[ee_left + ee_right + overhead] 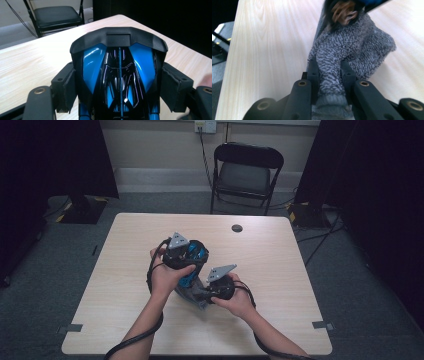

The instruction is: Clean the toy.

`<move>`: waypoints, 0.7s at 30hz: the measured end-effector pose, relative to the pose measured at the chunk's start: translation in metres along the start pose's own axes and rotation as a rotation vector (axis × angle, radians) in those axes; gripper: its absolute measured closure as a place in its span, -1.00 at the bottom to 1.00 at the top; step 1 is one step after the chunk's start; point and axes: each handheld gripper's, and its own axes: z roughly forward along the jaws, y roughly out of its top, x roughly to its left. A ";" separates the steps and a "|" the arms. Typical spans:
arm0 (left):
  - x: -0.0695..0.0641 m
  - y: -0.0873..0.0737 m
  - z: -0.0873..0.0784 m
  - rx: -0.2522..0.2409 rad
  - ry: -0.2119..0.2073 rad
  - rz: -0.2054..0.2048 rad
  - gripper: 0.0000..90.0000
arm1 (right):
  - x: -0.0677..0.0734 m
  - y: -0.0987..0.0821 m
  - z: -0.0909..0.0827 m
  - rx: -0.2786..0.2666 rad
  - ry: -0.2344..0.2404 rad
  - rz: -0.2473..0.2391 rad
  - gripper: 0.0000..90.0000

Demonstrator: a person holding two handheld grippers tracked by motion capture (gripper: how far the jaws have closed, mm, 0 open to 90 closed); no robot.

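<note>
Blue-and-black glossy object [119,75], a hard moulded shell with a matte black upper rim, sits above the middle of the wooden surface [120,265], between the person's two hands. Left of it in the high view, the left claw [186,257] grips it: in the left gripper view both padded jaws press against the shell's flanks, spread wide to span its width. Just right of the shell and slightly nearer the person, a grey knitted sock [352,50] hangs from its lower end. The right claw [212,292] pinches the sock, jaws pressed nearly together on a bunched fold of the fabric. The sock's far end meets the shell's underside, where something brown and blurred shows; whether the sock is partly over the shell or being drawn away cannot be told.

Judged step: the left claw braces the shell while the right works the sock along it. The next move calls for a steady left hold and a straight pull on the fabric without slipping.
</note>
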 end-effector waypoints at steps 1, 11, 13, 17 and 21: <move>0.001 0.000 0.000 0.001 0.000 -0.005 -0.43 | 0.001 -0.001 0.001 0.009 0.002 -0.007 0.69; 0.024 -0.006 -0.012 0.012 0.058 -0.038 -0.43 | -0.002 -0.015 -0.007 0.065 -0.032 -0.026 0.68; 0.028 -0.008 -0.015 0.020 0.068 -0.035 -0.43 | -0.011 -0.018 -0.014 0.061 -0.053 -0.004 0.68; 0.037 -0.017 -0.017 0.054 0.093 -0.042 -0.43 | -0.025 -0.024 -0.027 0.052 -0.101 0.027 0.68; 0.045 -0.030 -0.015 0.090 0.114 -0.057 -0.43 | -0.037 -0.030 -0.041 0.035 -0.161 0.057 0.67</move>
